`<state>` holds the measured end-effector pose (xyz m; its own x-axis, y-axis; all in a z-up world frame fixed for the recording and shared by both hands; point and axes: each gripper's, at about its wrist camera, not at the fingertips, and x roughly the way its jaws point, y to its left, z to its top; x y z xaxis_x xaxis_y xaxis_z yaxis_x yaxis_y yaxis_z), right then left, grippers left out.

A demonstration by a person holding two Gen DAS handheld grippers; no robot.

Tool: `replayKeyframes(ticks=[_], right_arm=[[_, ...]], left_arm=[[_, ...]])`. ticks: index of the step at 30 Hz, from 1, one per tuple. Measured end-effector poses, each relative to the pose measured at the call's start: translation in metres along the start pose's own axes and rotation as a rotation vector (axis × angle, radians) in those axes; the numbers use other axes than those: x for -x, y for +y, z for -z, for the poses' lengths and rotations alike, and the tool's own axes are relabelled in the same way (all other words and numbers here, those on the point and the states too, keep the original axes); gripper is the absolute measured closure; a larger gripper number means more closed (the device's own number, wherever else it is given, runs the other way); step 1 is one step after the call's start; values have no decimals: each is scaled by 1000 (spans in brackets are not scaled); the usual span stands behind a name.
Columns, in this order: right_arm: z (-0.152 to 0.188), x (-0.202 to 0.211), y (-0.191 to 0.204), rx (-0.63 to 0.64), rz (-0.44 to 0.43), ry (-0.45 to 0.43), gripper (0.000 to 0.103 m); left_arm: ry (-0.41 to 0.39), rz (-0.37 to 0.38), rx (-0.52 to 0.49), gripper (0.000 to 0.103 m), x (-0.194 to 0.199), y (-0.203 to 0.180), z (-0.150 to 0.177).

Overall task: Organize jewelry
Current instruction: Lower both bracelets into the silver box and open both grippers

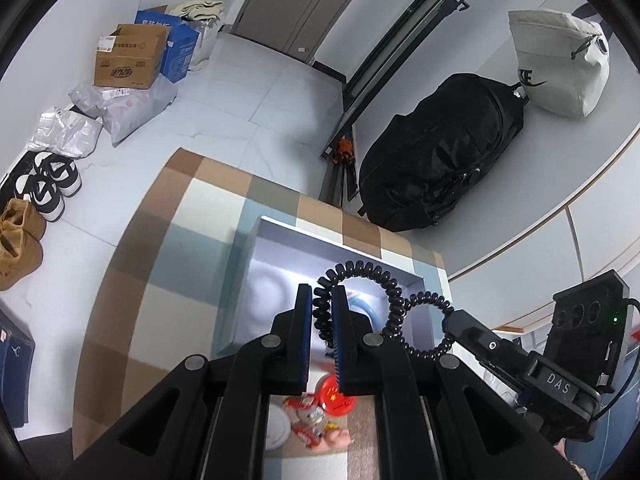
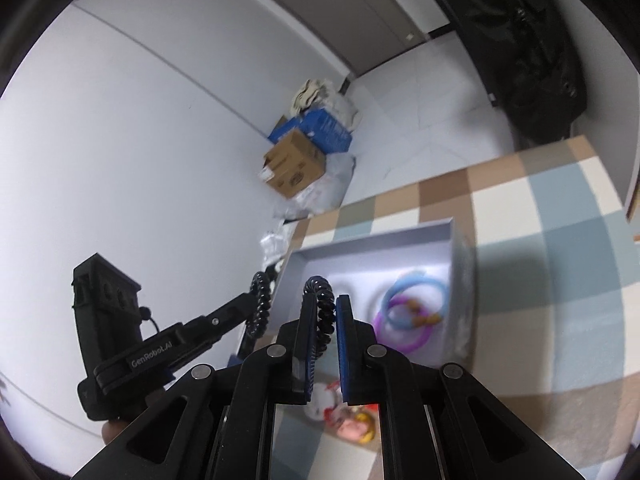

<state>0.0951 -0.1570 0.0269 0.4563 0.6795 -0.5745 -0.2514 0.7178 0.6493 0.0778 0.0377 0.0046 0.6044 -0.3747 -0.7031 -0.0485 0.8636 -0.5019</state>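
left gripper (image 1: 322,312): nearly closed, pinching one loop of the black coil band (image 1: 360,270)
right gripper (image 2: 323,312): also clamped on that coil, its other end
tray (image 2: 376,236): just ahead of both grippers, blue ring (image 2: 416,276) and purple ring (image 2: 400,344) inside

Left gripper (image 1: 322,312): closed on black coiled bracelet (image 1: 360,270), held above the box.
Right gripper (image 1: 454,320): grips the same coil's second loop.
Box (image 1: 256,280): white, open, on checked table (image 1: 168,264); blue ring (image 1: 370,310) partly visible inside.
Wall: black backpack (image 1: 440,156), white bag (image 1: 560,60).
Floor: cardboard box (image 1: 128,56), shoes (image 1: 48,184).
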Motion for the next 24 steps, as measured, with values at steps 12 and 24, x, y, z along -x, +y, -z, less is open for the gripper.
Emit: replayKeyframes(ticks=[12, 24], right_arm=[[-17, -1, -15, 3, 62, -33, 94], [-20, 4, -20, -22, 44, -66, 64]], left_arm=[[52, -26, -60, 98, -28, -15, -6], [91, 6, -26, 56, -33, -14, -8]])
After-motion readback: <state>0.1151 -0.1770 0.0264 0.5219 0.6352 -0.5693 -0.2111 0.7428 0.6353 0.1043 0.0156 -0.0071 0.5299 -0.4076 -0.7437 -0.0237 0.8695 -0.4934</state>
